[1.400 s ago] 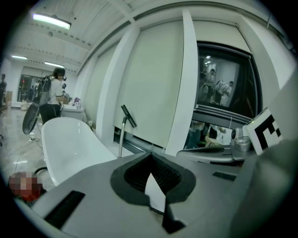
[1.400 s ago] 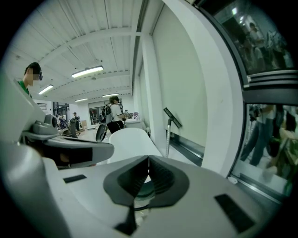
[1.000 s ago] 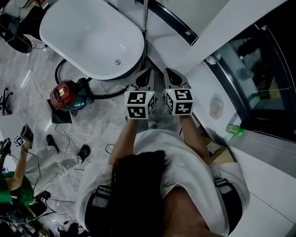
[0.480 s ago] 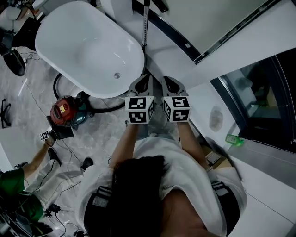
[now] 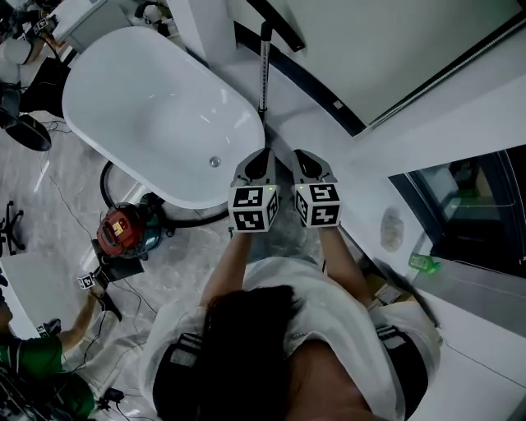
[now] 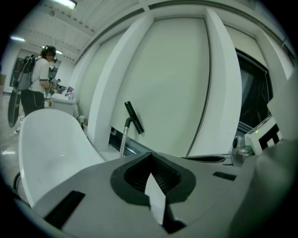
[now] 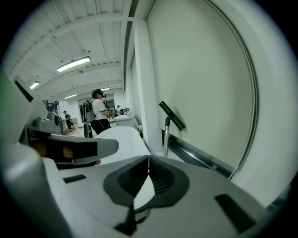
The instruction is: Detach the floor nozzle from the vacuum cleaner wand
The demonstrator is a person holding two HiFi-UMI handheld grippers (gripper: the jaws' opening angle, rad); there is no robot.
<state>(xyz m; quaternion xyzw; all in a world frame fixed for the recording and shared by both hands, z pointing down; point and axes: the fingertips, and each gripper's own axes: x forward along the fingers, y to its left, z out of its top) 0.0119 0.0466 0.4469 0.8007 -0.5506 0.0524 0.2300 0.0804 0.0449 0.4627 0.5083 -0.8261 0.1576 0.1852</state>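
Wand [image 5: 264, 70]: stood upright against the wall [image 5: 370, 49], beyond the bathtub [image 5: 123, 107].
Floor nozzle [image 5: 278, 18]: probably the dark bar on the wand's upper end, still attached.
Left gripper [image 5: 263, 154]: jaws closed, empty.
Right gripper [image 5: 301, 156]: jaws closed, empty.
Change: both grippers had advanced toward the wand, which remained out of reach.

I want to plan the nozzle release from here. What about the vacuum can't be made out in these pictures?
- Catch where floor nozzle meets wand: too small in every view.
- Wand's lower end: cut off behind the left gripper and right gripper in their own views.
- Hose: partly under the bathtub, head view.
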